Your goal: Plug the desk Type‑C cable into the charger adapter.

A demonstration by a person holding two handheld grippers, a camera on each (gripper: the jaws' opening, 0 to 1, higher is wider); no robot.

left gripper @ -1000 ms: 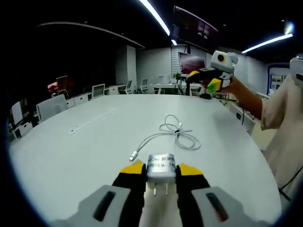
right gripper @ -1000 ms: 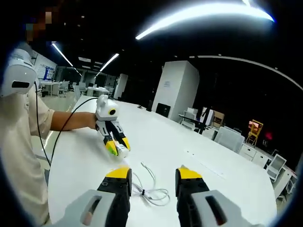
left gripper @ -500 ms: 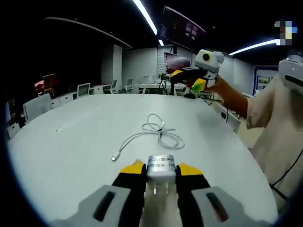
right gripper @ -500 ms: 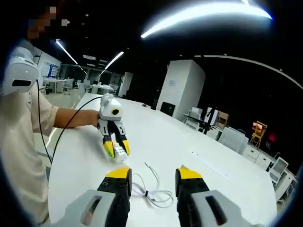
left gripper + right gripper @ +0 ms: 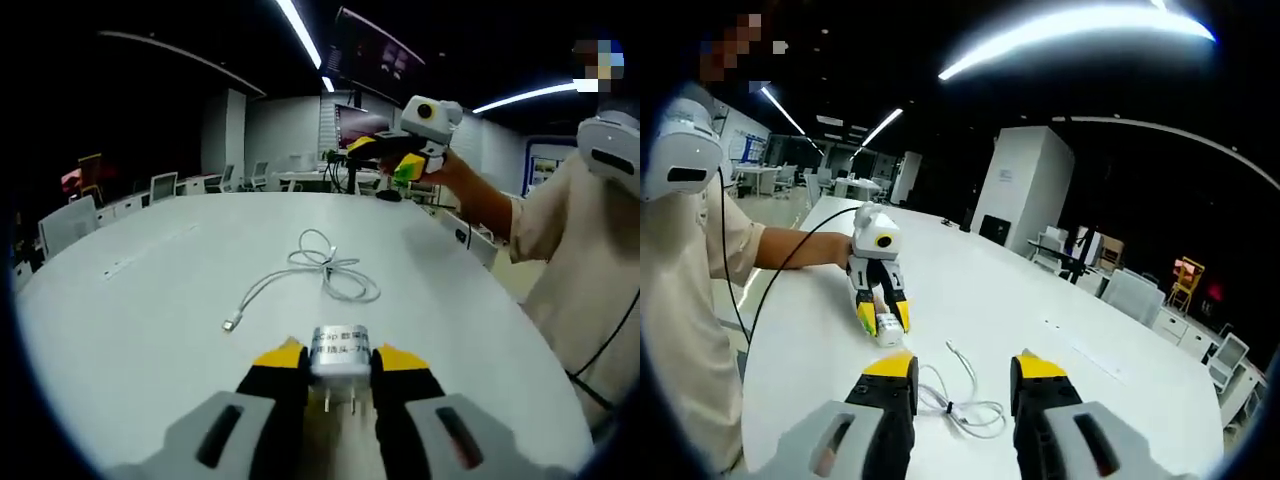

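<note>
Since a second ago, the cable [image 5: 322, 268] sits further left and higher in my left gripper view, and my right gripper [image 5: 388, 160] has drifted left across it, staying up in the air. I see the left gripper [image 5: 341, 356] clamped on the charger [image 5: 340, 353], its two prongs pointing back toward the camera, hovering over the white surface [image 5: 150, 320]. The cable lies loosely coiled on that surface ahead of the charger, apart from it, with its plug end [image 5: 231, 323] stretched toward my left.

From the right gripper view, my right gripper [image 5: 964, 366] is spread apart with nothing between its jaws, above the cable [image 5: 962, 403]. The left gripper [image 5: 881, 316] hangs just beyond, with the charger [image 5: 884, 333] at its tips.
</note>
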